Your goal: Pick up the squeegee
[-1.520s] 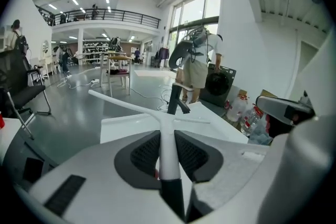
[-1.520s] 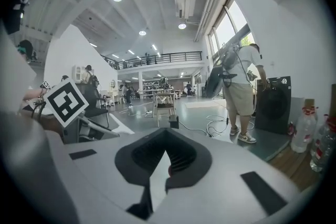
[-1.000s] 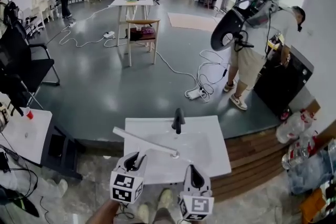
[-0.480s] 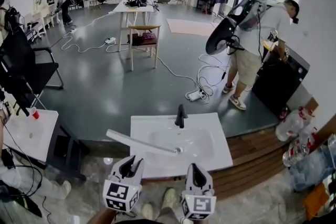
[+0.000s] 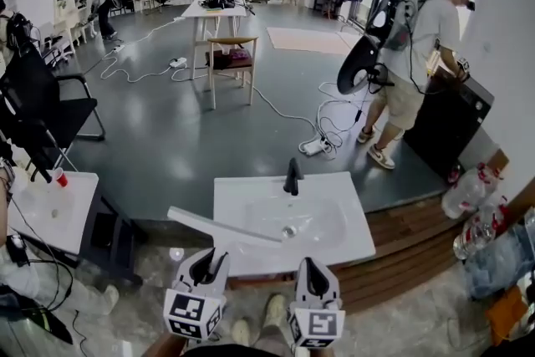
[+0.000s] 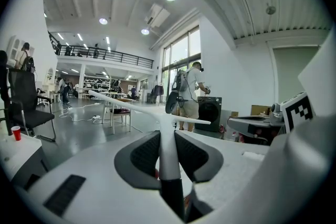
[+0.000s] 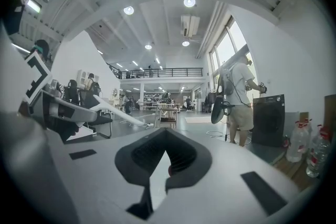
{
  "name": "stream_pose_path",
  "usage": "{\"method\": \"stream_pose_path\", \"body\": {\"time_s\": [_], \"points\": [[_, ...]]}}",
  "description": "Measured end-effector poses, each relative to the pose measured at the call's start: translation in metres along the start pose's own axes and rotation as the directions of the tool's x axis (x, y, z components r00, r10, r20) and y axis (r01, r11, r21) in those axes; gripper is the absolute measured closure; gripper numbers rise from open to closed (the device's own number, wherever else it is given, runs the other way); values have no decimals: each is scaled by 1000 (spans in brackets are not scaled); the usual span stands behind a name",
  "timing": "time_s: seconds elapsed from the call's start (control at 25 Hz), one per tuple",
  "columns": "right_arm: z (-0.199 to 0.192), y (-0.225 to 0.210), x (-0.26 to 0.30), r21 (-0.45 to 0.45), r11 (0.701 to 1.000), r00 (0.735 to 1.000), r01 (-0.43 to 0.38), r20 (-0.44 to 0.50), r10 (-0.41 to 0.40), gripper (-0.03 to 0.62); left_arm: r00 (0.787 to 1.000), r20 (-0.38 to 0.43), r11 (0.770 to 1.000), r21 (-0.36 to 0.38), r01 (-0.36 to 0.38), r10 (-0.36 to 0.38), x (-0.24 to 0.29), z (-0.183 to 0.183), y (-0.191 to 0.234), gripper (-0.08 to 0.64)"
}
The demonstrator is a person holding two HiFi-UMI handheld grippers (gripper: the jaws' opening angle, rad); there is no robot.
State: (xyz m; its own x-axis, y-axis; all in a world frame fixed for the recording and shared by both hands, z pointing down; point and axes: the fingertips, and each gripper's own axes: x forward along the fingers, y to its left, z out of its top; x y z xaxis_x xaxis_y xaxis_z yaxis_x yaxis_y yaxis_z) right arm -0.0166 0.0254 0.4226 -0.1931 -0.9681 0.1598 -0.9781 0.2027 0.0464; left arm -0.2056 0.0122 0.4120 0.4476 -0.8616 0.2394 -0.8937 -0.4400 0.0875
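The white squeegee (image 5: 221, 226) has a long thin blade that runs crosswise over the front left corner of the white sink (image 5: 355, 234). Its handle runs back into my left gripper (image 5: 206, 262). In the left gripper view the handle (image 6: 169, 149) is clamped between the two dark pads, and the T-shaped blade sticks out ahead, held in the air. My right gripper (image 5: 311, 272) is beside it on the right, shut and holding nothing. In the right gripper view, that gripper (image 7: 166, 140) has its pad tips touching. The squeegee (image 7: 123, 115) shows at the left of that view.
A black faucet (image 5: 292, 176) stands at the sink's back edge. A person with a backpack (image 5: 414, 38) stands by a black machine (image 5: 447, 125) at the right. Plastic bottles (image 5: 472, 201) lie at the right. At the left are a small white table with a red cup (image 5: 58, 177) and a black chair (image 5: 38, 104).
Both grippers have drawn back from the sink toward me. The squeegee came with the left one, so its blade is now over the front left corner instead of the basin. The person moved right.
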Motion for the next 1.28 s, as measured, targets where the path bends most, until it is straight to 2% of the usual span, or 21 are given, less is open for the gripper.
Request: {"method": "stream_pose_path", "body": {"time_s": [0.8,0.96,1.28], "points": [[9,-5,-1,17,1000,999,-4,53,3,595,1000,0,1000,5,12,-12,6,2,-7,479],[2,-6,-3,3,1000,1000,-3,4,3,595,1000,3,1000,8,12,-12,7,3,-8,479],[8,-5,2,19,1000,999,-8,42,7,595,1000,-2,1000,11,12,-12,9,2,-4,479]]}}
